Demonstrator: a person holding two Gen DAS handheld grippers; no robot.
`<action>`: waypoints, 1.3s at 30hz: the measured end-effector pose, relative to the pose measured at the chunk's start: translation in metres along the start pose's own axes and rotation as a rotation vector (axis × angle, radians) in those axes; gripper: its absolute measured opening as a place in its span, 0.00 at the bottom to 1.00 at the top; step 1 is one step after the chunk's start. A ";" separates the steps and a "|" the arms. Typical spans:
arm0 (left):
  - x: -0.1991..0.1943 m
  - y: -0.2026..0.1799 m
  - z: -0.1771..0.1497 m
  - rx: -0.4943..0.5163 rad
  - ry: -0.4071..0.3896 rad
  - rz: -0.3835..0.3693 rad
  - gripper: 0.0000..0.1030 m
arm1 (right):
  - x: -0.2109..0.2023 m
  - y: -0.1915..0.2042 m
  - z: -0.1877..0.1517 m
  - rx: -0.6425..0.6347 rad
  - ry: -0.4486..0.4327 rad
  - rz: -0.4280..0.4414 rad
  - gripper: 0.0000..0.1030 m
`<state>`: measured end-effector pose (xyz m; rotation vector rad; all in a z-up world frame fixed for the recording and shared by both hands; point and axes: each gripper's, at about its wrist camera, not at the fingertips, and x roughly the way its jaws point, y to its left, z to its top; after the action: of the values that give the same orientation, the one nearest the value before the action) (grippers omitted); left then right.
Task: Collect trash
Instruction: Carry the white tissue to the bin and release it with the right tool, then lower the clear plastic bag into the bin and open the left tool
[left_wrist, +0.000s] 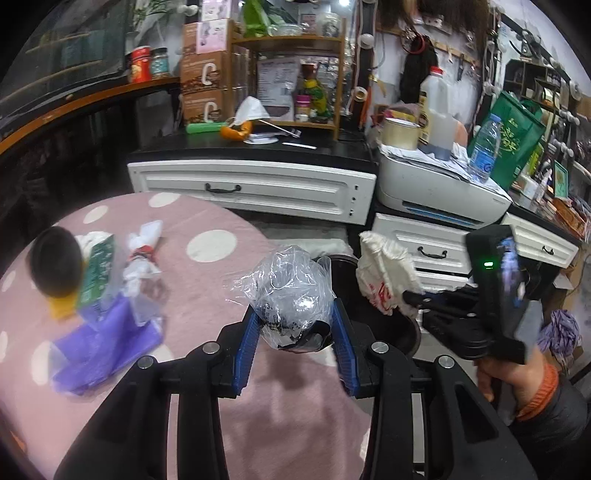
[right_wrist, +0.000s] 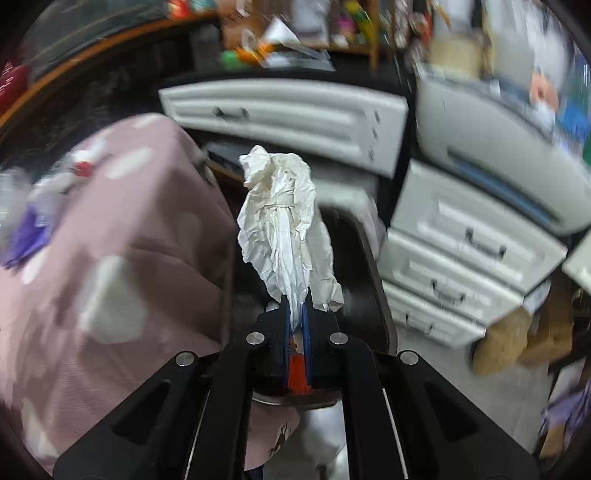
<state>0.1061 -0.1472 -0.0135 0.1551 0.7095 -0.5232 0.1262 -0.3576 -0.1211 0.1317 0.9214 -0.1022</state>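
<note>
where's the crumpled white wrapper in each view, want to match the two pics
Left wrist view: the white wrapper sits right of centre, pinched by the right gripper, above the dark bin.
Right wrist view: the wrapper fills the centre, rising from the shut right gripper.
Shared landmark: the white drawer with the black handle, upper middle in both.

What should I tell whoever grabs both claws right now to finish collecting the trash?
Left claw: shut on a crumpled clear plastic bag, near the black bin.
Right claw: shut on a white crumpled wrapper, above the bin.
Neither piece is dropped yet.
Left on the pink dotted table: purple wrapper, green packet, white wrapper with red.
Next, probably: release both into the bin.
</note>
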 end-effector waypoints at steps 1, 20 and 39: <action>0.004 -0.004 0.001 0.007 0.006 -0.004 0.37 | 0.010 -0.005 -0.001 0.022 0.022 -0.004 0.06; 0.066 -0.057 -0.004 0.078 0.141 -0.072 0.37 | 0.060 -0.028 -0.013 0.103 0.091 -0.121 0.75; 0.162 -0.112 -0.011 0.154 0.370 -0.081 0.37 | 0.002 -0.116 -0.011 0.432 -0.116 -0.374 0.85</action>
<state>0.1462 -0.3056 -0.1239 0.3751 1.0387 -0.6346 0.1018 -0.4699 -0.1375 0.3490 0.7890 -0.6505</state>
